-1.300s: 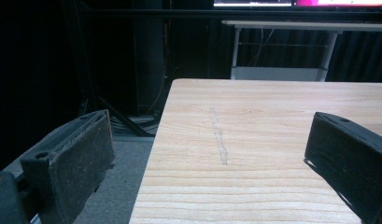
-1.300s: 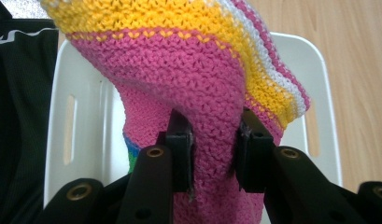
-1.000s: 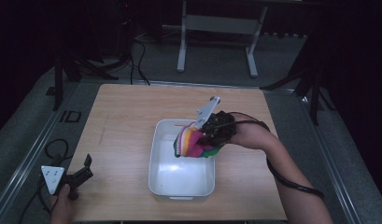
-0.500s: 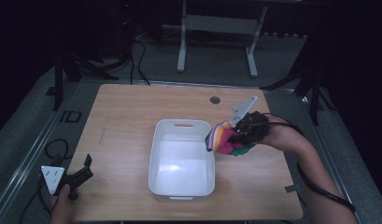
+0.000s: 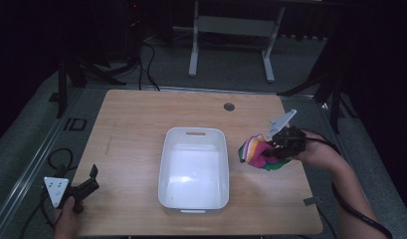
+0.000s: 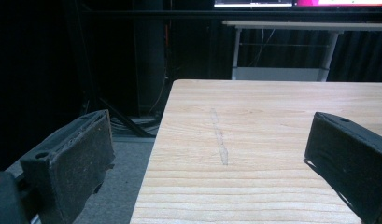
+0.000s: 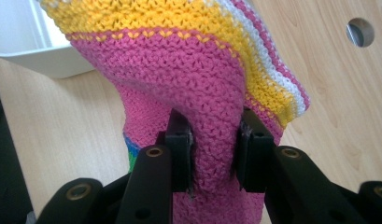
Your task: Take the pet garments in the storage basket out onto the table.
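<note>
Landmark: white plastic bin [image 5: 193, 169], rectangular, long axis running from the person's side to the far side of the wooden table [image 5: 141, 119]; a handle slot sits in its far rim.

Right gripper [image 5: 280, 144]: held above the table just right of the bin; jaws clenched on a knitted cloth [image 5: 258, 153].

Knitted cloth: between the bin's right wall and the right gripper, apart from the bin, raised off the tabletop as far as the high view shows. In the right gripper view [image 7: 193, 79] it is pinched at a narrow pink fold and flares away from the jaws toward the bin's rim [image 7: 34, 56]. Bands of pink, yellow and white; a blue-green edge shows low beside the jaws. Long axis: along the gripper's own line, pointing toward the bin.

Left gripper [image 5: 89, 181]: near the table's front-left corner, well left of the bin; jaws spread wide with nothing between them, bare tabletop [image 6: 254, 140] ahead.

Cable hole [image 5: 229, 106]: in the tabletop beyond the bin's far right corner.
</note>
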Tool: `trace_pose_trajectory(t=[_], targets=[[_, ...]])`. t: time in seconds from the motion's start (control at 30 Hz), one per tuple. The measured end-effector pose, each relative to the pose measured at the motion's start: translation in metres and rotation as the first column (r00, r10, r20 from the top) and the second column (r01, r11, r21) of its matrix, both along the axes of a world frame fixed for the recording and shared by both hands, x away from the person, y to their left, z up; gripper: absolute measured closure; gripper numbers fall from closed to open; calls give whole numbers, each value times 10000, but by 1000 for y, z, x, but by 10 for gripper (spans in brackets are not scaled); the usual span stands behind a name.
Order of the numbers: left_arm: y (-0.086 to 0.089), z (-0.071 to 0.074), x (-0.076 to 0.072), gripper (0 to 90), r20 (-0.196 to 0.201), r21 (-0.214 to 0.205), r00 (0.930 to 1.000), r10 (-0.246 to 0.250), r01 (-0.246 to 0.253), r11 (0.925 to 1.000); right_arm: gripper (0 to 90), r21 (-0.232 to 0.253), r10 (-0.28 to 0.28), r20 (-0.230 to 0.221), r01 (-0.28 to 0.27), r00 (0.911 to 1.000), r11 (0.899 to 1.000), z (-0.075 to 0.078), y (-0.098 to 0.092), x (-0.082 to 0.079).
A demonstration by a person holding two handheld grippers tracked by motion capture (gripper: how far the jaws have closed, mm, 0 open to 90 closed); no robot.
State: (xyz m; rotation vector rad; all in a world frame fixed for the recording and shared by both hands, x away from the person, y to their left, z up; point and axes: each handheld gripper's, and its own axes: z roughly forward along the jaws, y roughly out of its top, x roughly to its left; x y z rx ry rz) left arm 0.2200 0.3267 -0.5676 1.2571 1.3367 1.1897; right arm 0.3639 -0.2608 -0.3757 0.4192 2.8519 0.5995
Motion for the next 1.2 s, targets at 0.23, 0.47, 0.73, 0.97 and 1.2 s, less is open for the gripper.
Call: trace_pose_trajectory(t=[0.23,0.47,0.73,0.97,1.2], targets=[[0,0,0,18,10,-3,10000,-5,5,10000,697,187,-216,-63,217,9997,9996,-26,-10,6],[0,0,0,18,-7,-2,10000,-9,9,10000,695,258,-422,-241,428,9988,9988,-55,-13,15],[0,0,0,18,-3,7,10000,5,-5,10000,695,150,-766,-477,774,9959,9969,-93,-9,26],[0,0,0,18,8,-11,10000,-13,13,10000,691,-195,-996,-729,984,9924,9950,-119,-10,31],[0,0,0,18,1,35,10000,6,-6,10000,672,-102,-1156,-1042,1152,9878,9933,-143,-3,29]])
